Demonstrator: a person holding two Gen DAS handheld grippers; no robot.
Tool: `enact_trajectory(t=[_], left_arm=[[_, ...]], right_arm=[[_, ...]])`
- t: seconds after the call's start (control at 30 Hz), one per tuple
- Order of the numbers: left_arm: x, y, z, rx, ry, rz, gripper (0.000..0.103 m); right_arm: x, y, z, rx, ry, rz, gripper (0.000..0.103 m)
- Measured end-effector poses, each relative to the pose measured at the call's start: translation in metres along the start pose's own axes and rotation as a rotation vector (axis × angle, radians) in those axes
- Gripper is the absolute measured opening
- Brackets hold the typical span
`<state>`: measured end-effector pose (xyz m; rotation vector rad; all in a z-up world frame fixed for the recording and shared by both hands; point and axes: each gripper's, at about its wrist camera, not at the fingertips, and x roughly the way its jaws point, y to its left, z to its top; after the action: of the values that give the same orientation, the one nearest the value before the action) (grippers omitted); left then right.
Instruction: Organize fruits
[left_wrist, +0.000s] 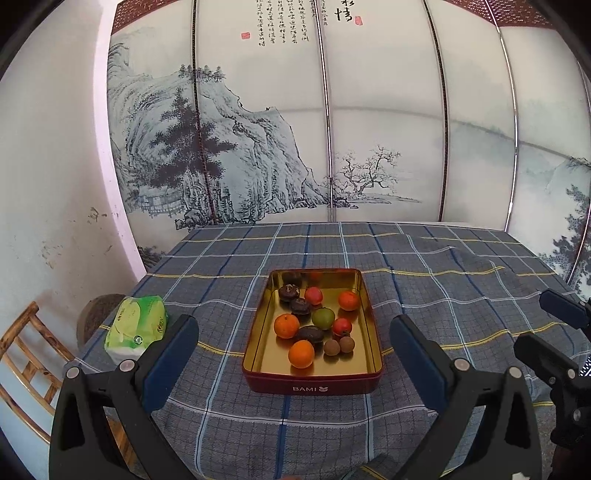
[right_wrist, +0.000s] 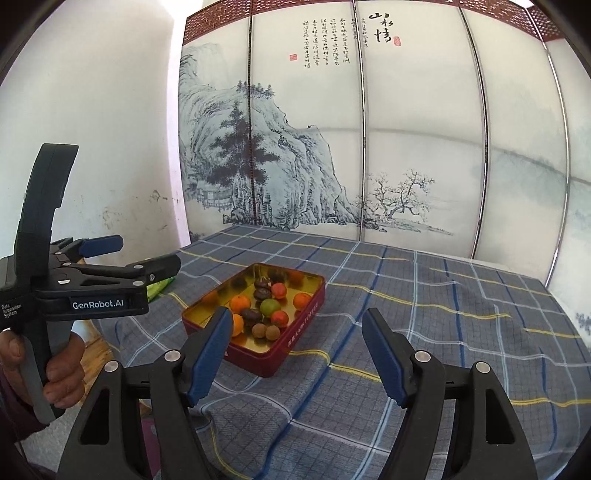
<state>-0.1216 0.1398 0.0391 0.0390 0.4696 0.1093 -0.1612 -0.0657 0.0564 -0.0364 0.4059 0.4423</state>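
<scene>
On the checked cloth table (left_wrist: 443, 258), at the left, lies a soft green tissue pack (left_wrist: 136, 326). In the middle stands a rectangular red tin (left_wrist: 314, 382) with a shiny gold inside; it holds round fruits: 3 smooth oranges (left_wrist: 301, 353), 1 green fruit (left_wrist: 323, 318), small red ones, wrinkled dark ones and 2 brown longans (left_wrist: 331, 347). The left gripper (left_wrist: 293, 363) has its jaws released and empty; the right gripper (right_wrist: 295, 360) is also spread wide, grasping nothing.

A glossy gold-lined metal tin (left_wrist: 371, 332) sits ahead of the matt black plastic tool (left_wrist: 293, 354) on a checked woven cloth (left_wrist: 443, 280); a shiny plastic pack (left_wrist: 136, 326) lies left.
</scene>
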Motion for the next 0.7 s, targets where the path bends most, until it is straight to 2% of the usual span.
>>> enact_trajectory(t=[0.2,0.43,0.7], left_arm=[[-0.004,-0.003,0.001,0.024,-0.018,-0.003,0.103],[0.000,0.004,0.001,0.002,-0.020,-0.014,0.103],[0.028,-0.001,0.006,-0.018,0.017,-0.017,0.103]], right_arm=[[0.000,0.000,0.002,0.005,-0.005,-0.008,0.075],[0.003,0.004,-0.001,-0.002,-0.006,-0.028,0.076],[0.007,0.003,-0.002,0.006,-0.025,-0.094,0.077]])
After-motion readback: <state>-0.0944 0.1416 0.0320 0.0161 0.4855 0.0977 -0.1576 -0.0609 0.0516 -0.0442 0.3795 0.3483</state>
